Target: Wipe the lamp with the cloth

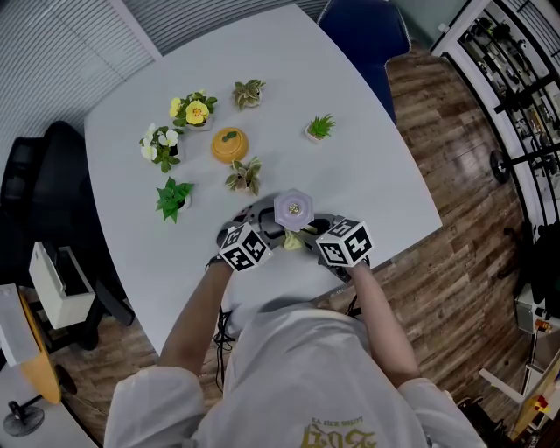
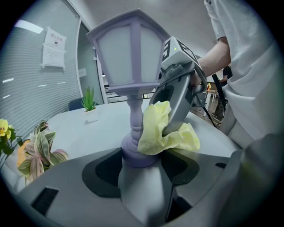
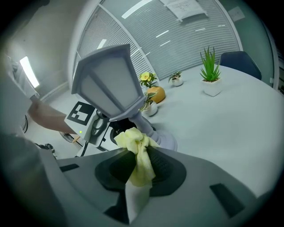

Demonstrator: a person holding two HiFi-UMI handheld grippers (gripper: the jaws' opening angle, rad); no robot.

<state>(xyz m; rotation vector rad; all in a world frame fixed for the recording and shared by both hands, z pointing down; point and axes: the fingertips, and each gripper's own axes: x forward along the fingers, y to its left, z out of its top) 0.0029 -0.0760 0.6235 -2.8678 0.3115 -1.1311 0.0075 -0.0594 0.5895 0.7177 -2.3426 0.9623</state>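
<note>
Nearest, at the front edge of the pale grey surface (image 1: 376, 175): a lilac lantern-style lamp (image 2: 131, 57), upright, braced by the left tongs (image 2: 140, 156), jaws spread wide and pressed on either side of its round foot. Just beside, in the right tongs (image 3: 141, 153), jaws pinched together on it: a crumpled yellow cloth (image 3: 135, 138), pushed against the lamp's turned stem, low down, just above the foot.

Judged as mid-wipe, with the stem under way. No telling which parts already cleaned; no dust or smears visible either way. Probably left to do: the frosted panes, the roof, the far side of the stem, and the foot itself, now covered by the left tongs and so likely needing a change of grip.

Further back, near the lamp but not touching: a variegated plant (image 1: 245, 175), the closest thing to a swinging elbow. Well apart, nothing crowding the wipe: a leafy green plant (image 1: 174, 197), an orange pot (image 1: 229, 144), white flowers (image 1: 160, 144), yellow flowers (image 1: 194, 111), a spiky plant in a white pot (image 1: 320, 128). Beyond the far edge, a blue chair (image 1: 363, 26); off to the left, a black chair (image 1: 35, 192).
</note>
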